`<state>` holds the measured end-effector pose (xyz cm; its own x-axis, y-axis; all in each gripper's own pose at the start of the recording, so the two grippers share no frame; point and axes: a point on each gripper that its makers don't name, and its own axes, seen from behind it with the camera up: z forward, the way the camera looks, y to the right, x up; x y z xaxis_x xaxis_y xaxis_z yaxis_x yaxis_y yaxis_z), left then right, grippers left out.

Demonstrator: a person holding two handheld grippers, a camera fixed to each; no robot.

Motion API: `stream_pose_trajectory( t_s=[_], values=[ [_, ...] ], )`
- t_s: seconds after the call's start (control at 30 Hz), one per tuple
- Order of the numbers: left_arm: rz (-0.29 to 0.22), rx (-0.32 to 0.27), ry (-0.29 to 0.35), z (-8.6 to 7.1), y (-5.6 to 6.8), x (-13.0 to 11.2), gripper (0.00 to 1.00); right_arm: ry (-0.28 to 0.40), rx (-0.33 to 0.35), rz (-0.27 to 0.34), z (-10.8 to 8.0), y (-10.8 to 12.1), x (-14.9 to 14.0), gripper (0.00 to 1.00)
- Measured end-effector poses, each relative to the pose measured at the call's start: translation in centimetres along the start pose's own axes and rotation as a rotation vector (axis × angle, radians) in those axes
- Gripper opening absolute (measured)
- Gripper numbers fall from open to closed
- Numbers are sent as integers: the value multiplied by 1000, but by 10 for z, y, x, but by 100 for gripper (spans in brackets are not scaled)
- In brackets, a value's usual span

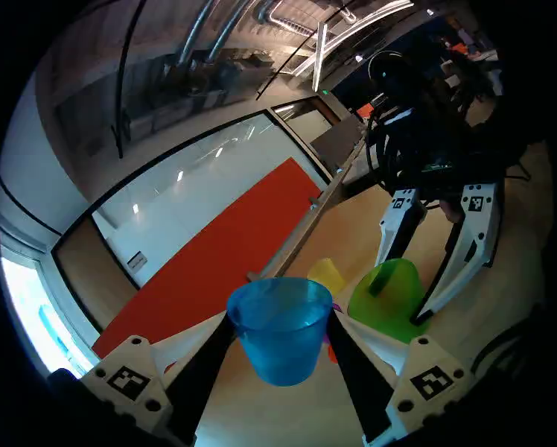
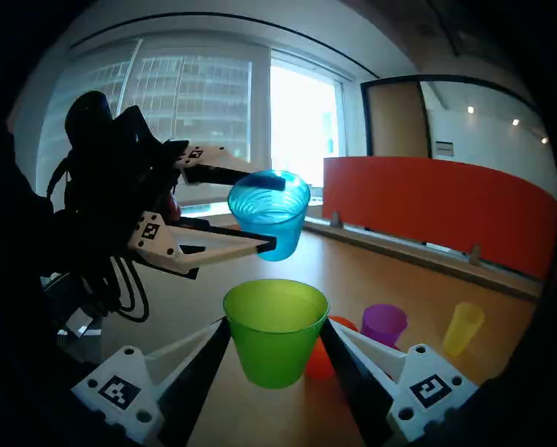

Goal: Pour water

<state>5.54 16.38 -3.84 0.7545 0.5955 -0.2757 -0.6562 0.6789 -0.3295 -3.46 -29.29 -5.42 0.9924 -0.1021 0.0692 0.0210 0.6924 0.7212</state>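
Squarely, blue cup (image 1: pixel 280 331) gripped between left jaws, green cup (image 2: pixel 276 335) gripped between right jaws

We record the blue cup (image 1: pixel 280 339) as translucent plastic, smooth and glossy, with fine ridges ringing its inner wall. The green cup (image 2: pixel 276 343) is a similar translucent plastic, smooth, with a soft sheen. The purple cup (image 2: pixel 383 324) and yellow cup (image 2: pixel 462 326) look like plastic with a duller finish. The table (image 2: pixel 398 276) has a pale wood-look top, smooth and satin. The left gripper (image 1: pixel 280 319) and right gripper (image 2: pixel 276 324) have matt white plastic shells with matt black inner faces. The orange panel (image 2: pixel 442 201) appears flat and matt; we cannot tell its material. The white wall panel (image 1: pixel 204 186) is glossy and reflects lamps.
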Motion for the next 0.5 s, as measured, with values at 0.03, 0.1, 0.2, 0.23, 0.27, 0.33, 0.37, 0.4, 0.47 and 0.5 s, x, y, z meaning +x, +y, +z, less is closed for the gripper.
stream_pose_trajectory(
  t_s=[0.03,0.1,0.2,0.23,0.27,0.33,0.37,0.4,0.47,0.5],
  values=[
    [6,0,0,0,1,1,85,-1,1,0,0,0,0,90],
    [20,-1,1,0,1,2,85,-2,3,-1,1,-1,0,90],
    [41,0,1,-1,2,3,85,-2,6,-1,2,-3,0,90],
    [46,1,1,-1,2,3,85,-2,7,-1,2,-3,0,90],
    [52,2,1,-1,1,3,85,-2,7,-1,3,-3,0,90],
    [63,3,-1,0,1,3,85,-1,9,-1,3,-4,0,90],
    [68,4,-1,0,0,3,85,-1,10,-1,3,-4,0,90],
    [75,4,-2,1,0,3,85,-1,11,-1,3,-5,0,90],
    [88,3,-3,2,1,3,85,-1,12,-2,3,-5,0,90],
    [98,2,-3,2,1,3,85,-2,11,-3,4,-5,0,90]
  ],
)
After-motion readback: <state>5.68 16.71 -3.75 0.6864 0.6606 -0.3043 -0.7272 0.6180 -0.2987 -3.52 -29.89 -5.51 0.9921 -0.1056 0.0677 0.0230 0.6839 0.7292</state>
